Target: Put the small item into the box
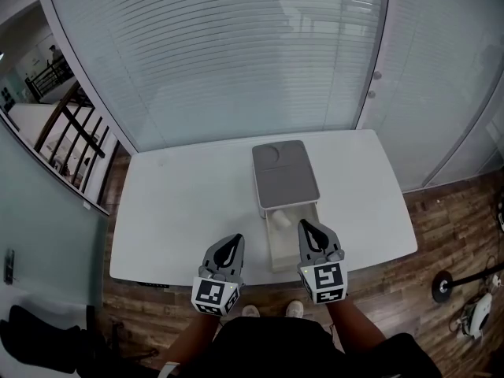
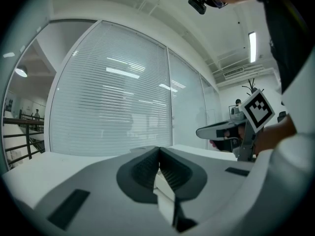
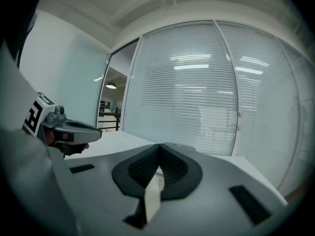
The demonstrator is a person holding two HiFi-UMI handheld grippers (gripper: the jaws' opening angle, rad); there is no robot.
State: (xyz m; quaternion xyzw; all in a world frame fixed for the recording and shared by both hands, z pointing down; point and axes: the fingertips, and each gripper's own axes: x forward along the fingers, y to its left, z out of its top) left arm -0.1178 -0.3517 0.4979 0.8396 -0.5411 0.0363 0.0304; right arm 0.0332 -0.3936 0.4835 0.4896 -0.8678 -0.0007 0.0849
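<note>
Left gripper and right gripper, claws shut and empty, hover at the white table's near edge, flanking the box's open drawer, a small white item apparently already inside.

White table, grey box; the grey left gripper and right gripper bear black-and-white square markers. Brown wood-grain floor; pale blinds, finely striped.

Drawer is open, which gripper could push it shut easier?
Probably the right gripper: it sits just beside the open drawer, at its near end. The left gripper is further off to the side. Both have their jaws shut.
</note>
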